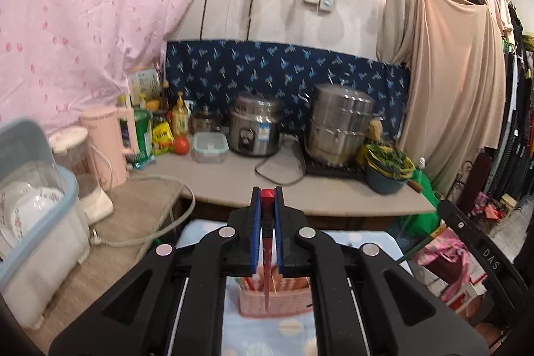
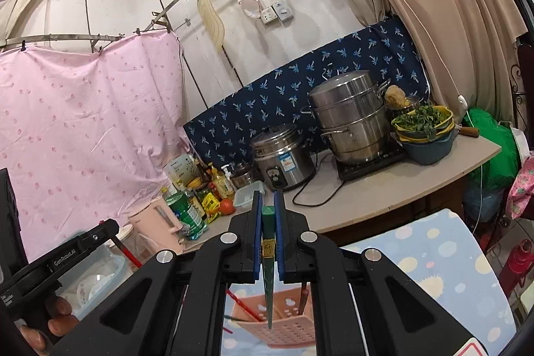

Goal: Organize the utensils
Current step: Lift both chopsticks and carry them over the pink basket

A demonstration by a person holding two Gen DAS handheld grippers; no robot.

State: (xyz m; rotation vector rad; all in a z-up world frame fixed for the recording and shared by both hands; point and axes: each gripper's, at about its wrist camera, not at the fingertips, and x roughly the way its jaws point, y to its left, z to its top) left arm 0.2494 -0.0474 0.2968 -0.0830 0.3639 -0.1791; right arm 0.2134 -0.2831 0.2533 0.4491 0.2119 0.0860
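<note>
Up close, two hand-held grippers each clamp one chopstick. The left hand-held gripper (image 1: 267, 193) has its blue pads pressed narrow on a red chopstick (image 1: 267, 242), whose square end pokes out in front while its thin tip hangs down toward a pink basket (image 1: 273, 299). The right hand-held gripper (image 2: 268, 196) is likewise pinched narrow on a green chopstick (image 2: 268, 259), its tip hanging over the same basket (image 2: 283, 322).

The basket is perforated and stands on a blue spotted cloth (image 2: 434, 256). In the right view, at least three more sticks show in or beside it: two red (image 2: 242, 302) and one dark (image 2: 303, 299). A person's hand (image 2: 50, 319) grips the left tool at the lower left edge of that view.

Behind runs a grey tabletop (image 1: 233, 182). It carries one rice cooker (image 1: 255, 125), one tall steel steamer pot (image 1: 340, 125), one bowl of greens (image 1: 387, 165), one clear lidded box (image 1: 209, 146), one tomato (image 1: 181, 145), one pink kettle (image 1: 106, 139) and a cluster of bottles too crowded to count. A lidded dish rack (image 1: 36, 216) with plates sits at the left.
</note>
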